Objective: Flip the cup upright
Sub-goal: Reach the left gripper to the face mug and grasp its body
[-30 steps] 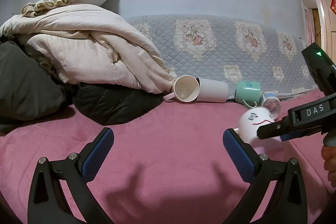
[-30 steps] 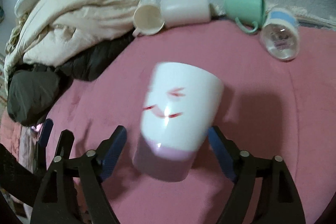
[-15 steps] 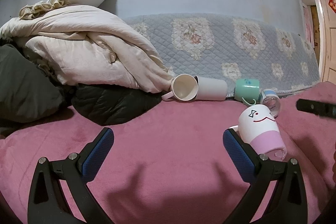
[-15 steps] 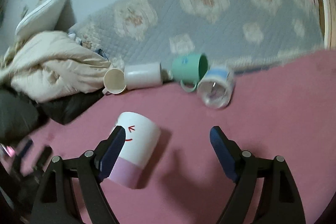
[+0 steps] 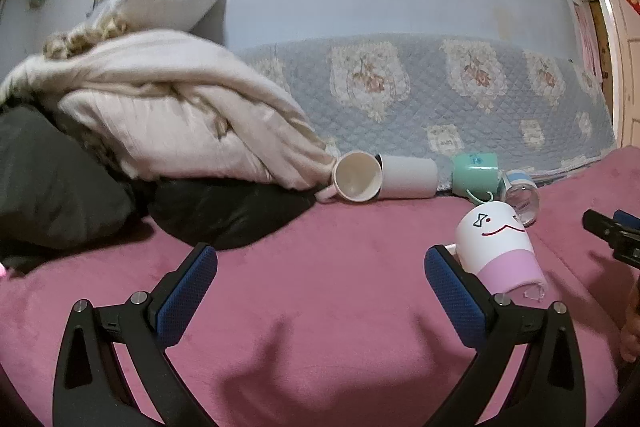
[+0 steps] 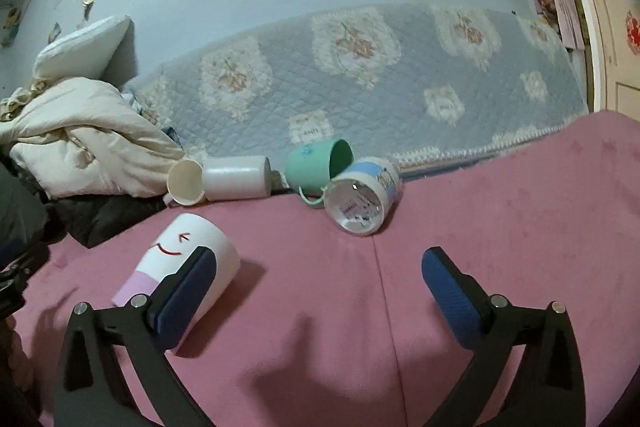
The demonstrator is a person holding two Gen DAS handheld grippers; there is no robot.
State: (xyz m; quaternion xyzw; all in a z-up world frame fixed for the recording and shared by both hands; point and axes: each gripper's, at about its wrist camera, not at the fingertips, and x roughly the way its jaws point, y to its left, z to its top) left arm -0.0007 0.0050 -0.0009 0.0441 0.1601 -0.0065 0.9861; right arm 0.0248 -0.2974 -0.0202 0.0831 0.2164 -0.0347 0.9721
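Jaws on both grippers are spread wide with nothing between them. The right gripper (image 6: pixel 318 291) hovers low over the pink blanket (image 6: pixel 500 227), and the smiley cup (image 6: pixel 188 259) sits just off its left finger (image 6: pixel 182 301), partly hidden behind the pad. From the left gripper (image 5: pixel 320 291) the same cup (image 5: pixel 498 251) is just past the right finger (image 5: pixel 454 297), so it lies between the two tools and close to both; can't honestly say which is nearer. It stands mouth-down and tilted on the blanket, white base up, pink rim band at the bottom, long axis leaning away toward the far cups. I'd guess either gripper has to swing sideways to straddle it. Green mug (image 6: pixel 318 167) and the others lie on their sides by the quilted backrest (image 6: pixel 400 75).
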